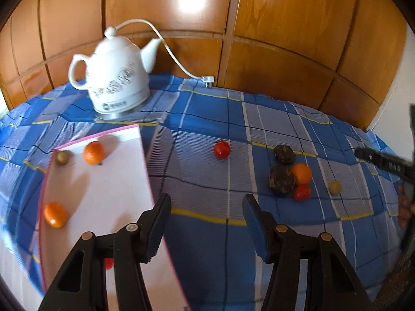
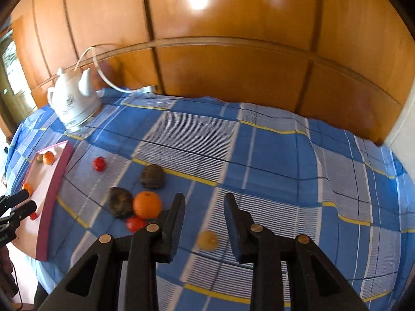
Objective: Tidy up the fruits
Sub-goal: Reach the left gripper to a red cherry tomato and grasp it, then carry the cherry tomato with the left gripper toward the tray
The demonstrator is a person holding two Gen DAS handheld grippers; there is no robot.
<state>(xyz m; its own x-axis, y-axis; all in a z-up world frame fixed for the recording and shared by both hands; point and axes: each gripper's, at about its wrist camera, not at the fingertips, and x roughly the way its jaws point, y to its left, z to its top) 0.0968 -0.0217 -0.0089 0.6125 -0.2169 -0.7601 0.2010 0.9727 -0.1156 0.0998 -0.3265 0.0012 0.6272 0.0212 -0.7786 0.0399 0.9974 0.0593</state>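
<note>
Right wrist view: right gripper (image 2: pixel 205 223) hangs over the small yellowish fruit (image 2: pixel 206 240), which lies on the checked cloth (image 2: pixel 259 155) between the parted fingers, untouched; judged step, approach to a pick, so the next move calls for lowering and closing on it. Left gripper (image 1: pixel 206 220), about half open and empty, hovers beside the white tray (image 1: pixel 103 186). On the cloth: two dark fruits, one orange (image 2: pixel 147 205), two red fruits, one yellowish fruit. In the tray: two orange fruits, one pale small fruit, one red fruit partly hidden. Kettle (image 1: pixel 116 77) stands behind
</note>
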